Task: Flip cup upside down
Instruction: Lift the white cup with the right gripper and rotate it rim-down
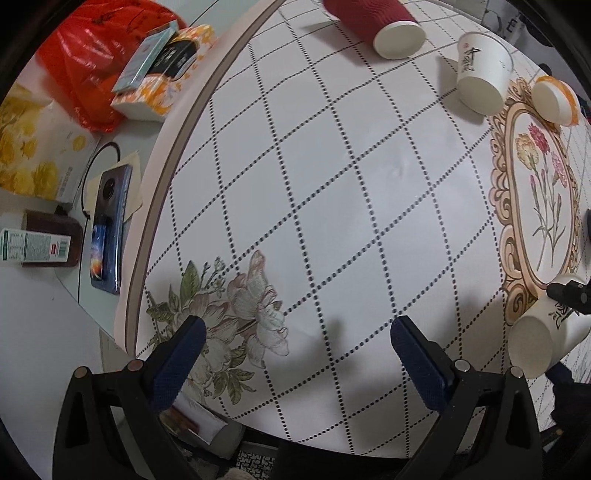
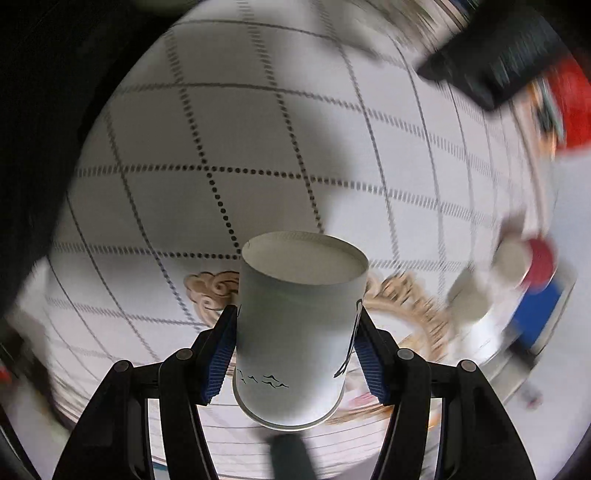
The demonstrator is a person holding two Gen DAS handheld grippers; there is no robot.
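Note:
My right gripper point(image 2: 295, 354) is shut on a white paper cup point(image 2: 295, 325) with small black bird marks. The cup's flat base points away from the camera and its rim sits near the gripper's body; it hangs above the patterned tablecloth point(image 2: 258, 147). The same cup point(image 1: 543, 332) shows at the right edge of the left wrist view, held by the dark right gripper point(image 1: 570, 295). My left gripper point(image 1: 295, 332) is open and empty over the cloth near the table's edge.
A red ribbed cup point(image 1: 380, 22), a white printed cup point(image 1: 480, 74) and an orange-rimmed cup point(image 1: 554, 98) stand base-up at the far side. Left of the round table edge point(image 1: 177, 147) lie a phone point(image 1: 107, 229), boxes point(image 1: 162, 74) and a red bag point(image 1: 81, 62). The right wrist view is motion-blurred.

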